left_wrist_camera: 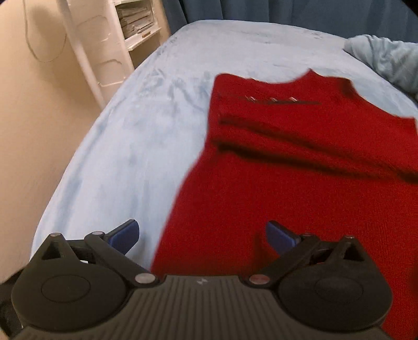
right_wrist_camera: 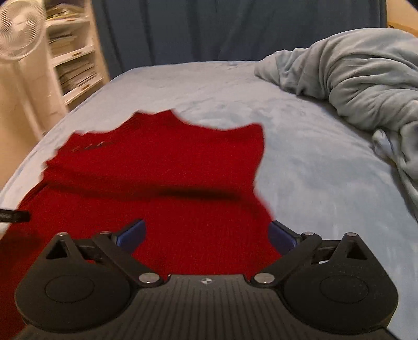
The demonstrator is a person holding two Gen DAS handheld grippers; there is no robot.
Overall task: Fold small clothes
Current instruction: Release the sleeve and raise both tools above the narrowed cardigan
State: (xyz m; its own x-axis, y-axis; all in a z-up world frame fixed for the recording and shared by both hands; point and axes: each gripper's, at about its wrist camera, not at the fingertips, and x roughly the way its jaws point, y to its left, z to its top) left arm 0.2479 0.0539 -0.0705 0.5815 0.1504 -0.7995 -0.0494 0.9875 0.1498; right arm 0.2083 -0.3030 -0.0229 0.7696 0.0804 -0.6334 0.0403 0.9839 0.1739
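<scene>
A small red knitted garment lies spread on the light blue bed, neck end far from me, with creases across its middle. My left gripper is open and empty, its blue fingertips straddling the garment's near left edge. In the right wrist view the same garment fills the lower middle. My right gripper is open and empty over the garment's near right edge. A dark tip, probably of the left gripper, shows at the left border.
A crumpled grey-blue blanket is piled at the far right of the bed. A white shelf unit and a white fan stand left of the bed. A dark blue curtain hangs behind.
</scene>
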